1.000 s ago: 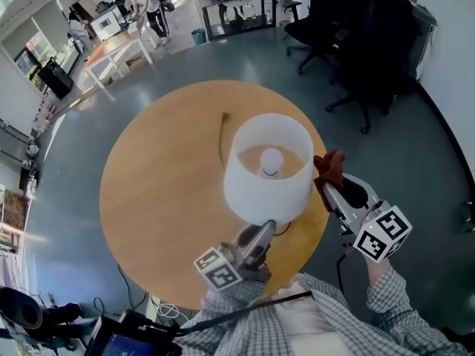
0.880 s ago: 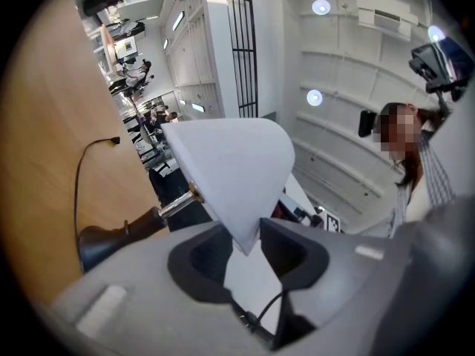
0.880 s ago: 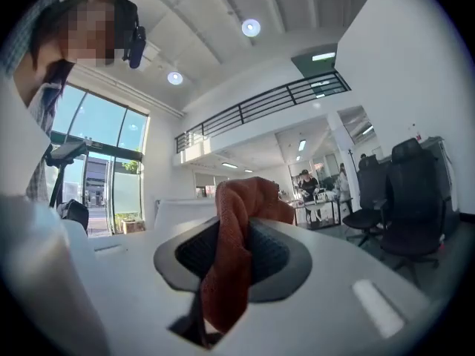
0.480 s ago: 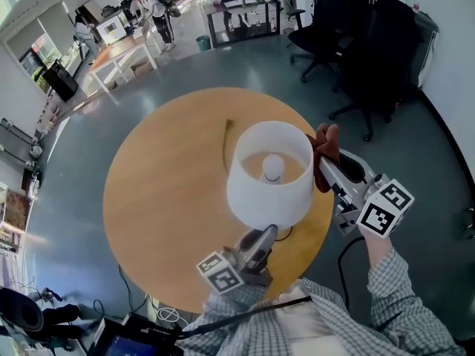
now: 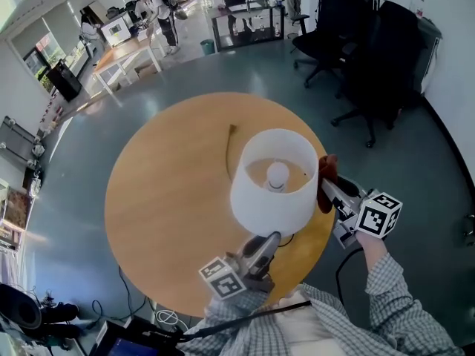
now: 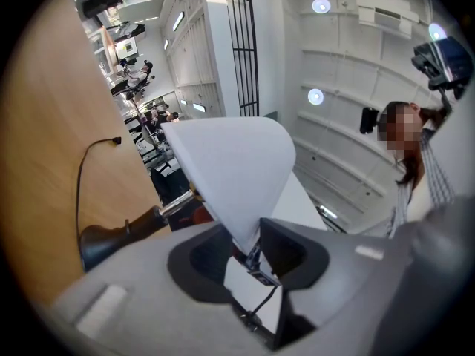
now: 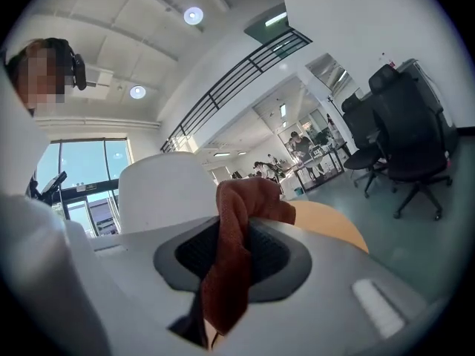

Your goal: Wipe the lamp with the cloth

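A lamp with a white shade (image 5: 273,188) and a lit-looking bulb (image 5: 277,174) stands on the round wooden table (image 5: 163,191). My left gripper (image 5: 267,239) is shut on the near lower rim of the shade (image 6: 230,169), pinching it between both pads (image 6: 249,247); the dark lamp base (image 6: 104,239) shows below. My right gripper (image 5: 328,190) is shut on a reddish-brown cloth (image 5: 325,175), which lies against the shade's right side. In the right gripper view the cloth (image 7: 237,236) hangs from the gripper (image 7: 237,254), with the shade (image 7: 163,191) just behind it.
The lamp's cord (image 5: 228,150) runs across the table behind the shade. Black office chairs (image 5: 371,58) stand on the grey floor at the back right. Tables and people (image 5: 148,21) are far back left. A screen and cables (image 5: 126,336) lie by my feet.
My right gripper carried the cloth along the shade's right side, first away from me, then back down toward me, rolling as it went. The left gripper kept its hold on the rim.
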`<state>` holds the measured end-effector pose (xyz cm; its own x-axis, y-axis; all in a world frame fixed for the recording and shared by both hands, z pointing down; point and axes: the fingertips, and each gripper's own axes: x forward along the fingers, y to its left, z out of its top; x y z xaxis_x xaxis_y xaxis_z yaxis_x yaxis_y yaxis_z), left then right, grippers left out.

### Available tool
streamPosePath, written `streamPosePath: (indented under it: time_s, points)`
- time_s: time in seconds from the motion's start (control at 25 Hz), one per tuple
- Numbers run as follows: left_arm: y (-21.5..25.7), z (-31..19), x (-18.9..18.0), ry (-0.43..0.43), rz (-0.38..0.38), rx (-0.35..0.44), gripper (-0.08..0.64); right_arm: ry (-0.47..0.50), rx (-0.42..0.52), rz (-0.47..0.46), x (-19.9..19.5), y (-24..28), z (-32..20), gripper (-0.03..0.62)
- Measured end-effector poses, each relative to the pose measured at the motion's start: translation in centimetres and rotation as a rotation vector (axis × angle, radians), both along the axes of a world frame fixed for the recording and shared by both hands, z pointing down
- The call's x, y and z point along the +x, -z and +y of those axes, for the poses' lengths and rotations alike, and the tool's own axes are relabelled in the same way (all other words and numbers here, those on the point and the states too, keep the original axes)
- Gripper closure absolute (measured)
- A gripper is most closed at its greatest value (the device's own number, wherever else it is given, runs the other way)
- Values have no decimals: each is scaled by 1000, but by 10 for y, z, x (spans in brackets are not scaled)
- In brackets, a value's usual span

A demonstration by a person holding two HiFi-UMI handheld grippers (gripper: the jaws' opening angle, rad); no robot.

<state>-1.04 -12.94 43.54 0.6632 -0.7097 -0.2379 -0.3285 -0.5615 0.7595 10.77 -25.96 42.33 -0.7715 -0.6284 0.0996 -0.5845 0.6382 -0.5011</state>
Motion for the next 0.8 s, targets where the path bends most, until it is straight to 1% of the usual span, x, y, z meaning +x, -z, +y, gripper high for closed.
streamPosePath:
  time_s: [0.12,0.24,0.32,0.44,0.52,0.68,0.8]
  points:
    - [-1,1,3,-1,-1,-1,445,28,16,-2,-2,8,-11,492]
    - [-3,-1,5,-2,-2,-1,446,97,8,-41,-8,16,-27,491]
    - [-6,-2,7,-5,-4,-1,448,132,3,-52,-13,19,-40,491]
    - [-7,-2,9,-10,-13,-3,451,166,26,-18,-23,27,-59,492]
    - [-4,-3,9,-10,-13,-3,451,209,40,7,-34,36,-69,492]
    - [-3,-4,3,-3,-14,1,451,342,70,75,-67,48,-85,491]
    - [-7,-6,3,-2,-20,6,451,437,82,104,-89,56,-97,491]
